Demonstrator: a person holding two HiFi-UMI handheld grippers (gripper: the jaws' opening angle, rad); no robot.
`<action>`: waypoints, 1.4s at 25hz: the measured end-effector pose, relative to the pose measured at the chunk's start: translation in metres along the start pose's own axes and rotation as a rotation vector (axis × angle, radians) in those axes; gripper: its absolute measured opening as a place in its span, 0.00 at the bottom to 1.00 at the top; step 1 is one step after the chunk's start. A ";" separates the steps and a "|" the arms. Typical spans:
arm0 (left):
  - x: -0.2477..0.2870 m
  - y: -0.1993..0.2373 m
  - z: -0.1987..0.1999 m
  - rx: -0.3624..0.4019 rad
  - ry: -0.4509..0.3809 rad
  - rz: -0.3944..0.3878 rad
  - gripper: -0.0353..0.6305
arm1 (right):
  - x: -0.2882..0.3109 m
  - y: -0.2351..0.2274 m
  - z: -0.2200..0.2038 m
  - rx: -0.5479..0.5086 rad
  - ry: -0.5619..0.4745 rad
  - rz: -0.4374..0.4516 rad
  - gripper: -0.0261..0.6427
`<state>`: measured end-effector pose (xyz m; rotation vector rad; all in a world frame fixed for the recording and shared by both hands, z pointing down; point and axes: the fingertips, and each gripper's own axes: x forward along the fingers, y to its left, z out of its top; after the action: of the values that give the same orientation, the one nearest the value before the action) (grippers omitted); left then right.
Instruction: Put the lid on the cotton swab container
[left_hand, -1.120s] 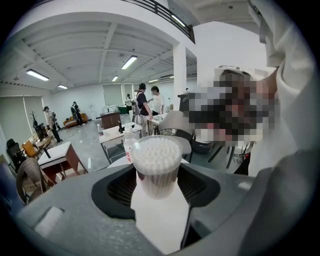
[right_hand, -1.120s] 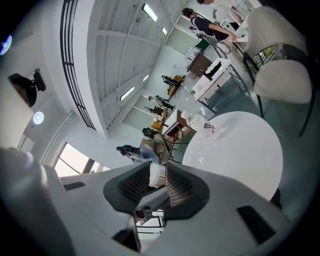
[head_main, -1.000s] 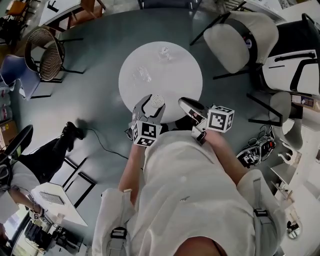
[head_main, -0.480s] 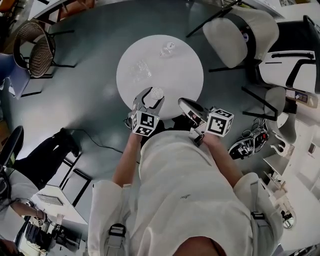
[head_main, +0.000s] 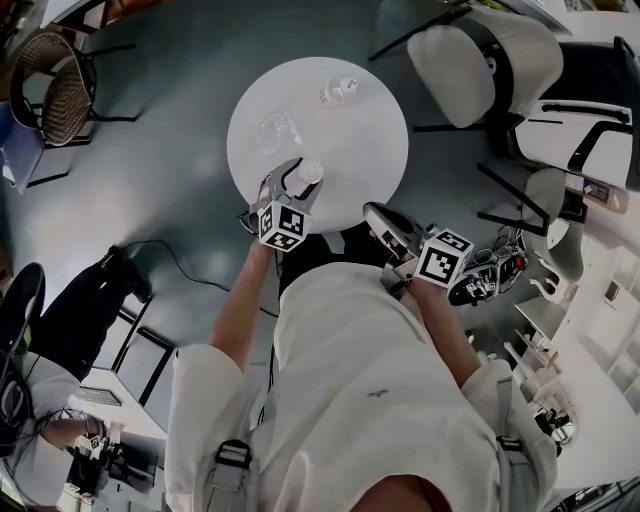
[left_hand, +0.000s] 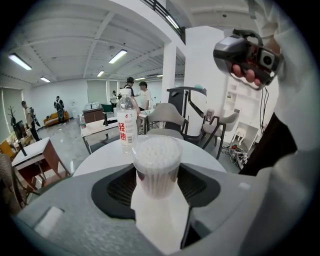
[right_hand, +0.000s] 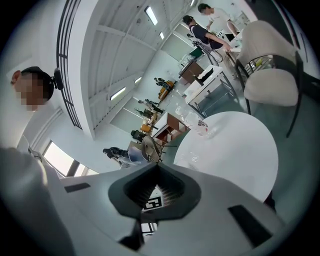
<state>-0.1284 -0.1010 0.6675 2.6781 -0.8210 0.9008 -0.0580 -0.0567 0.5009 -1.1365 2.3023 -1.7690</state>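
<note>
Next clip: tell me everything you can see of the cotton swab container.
The cotton swab container is a clear, plastic-looking round tub packed with white swabs on end, tips showing on top. No lid shows on it. It stands upright, its sides gripped between the jaws of the left gripper, at the near edge of the white round table. Whether it rests on the table can't be told.
</note>
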 end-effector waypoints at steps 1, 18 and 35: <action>0.003 0.000 -0.004 0.008 0.006 -0.007 0.44 | -0.001 -0.002 -0.001 0.004 -0.003 -0.008 0.05; 0.046 -0.018 -0.047 0.046 0.114 -0.027 0.44 | -0.037 -0.021 -0.010 -0.006 -0.023 -0.061 0.05; 0.056 -0.028 -0.067 -0.016 0.221 0.163 0.44 | -0.091 -0.048 -0.005 -0.034 -0.003 0.015 0.05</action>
<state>-0.1096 -0.0794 0.7542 2.4673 -0.9980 1.1961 0.0319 -0.0067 0.5069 -1.1232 2.3415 -1.7288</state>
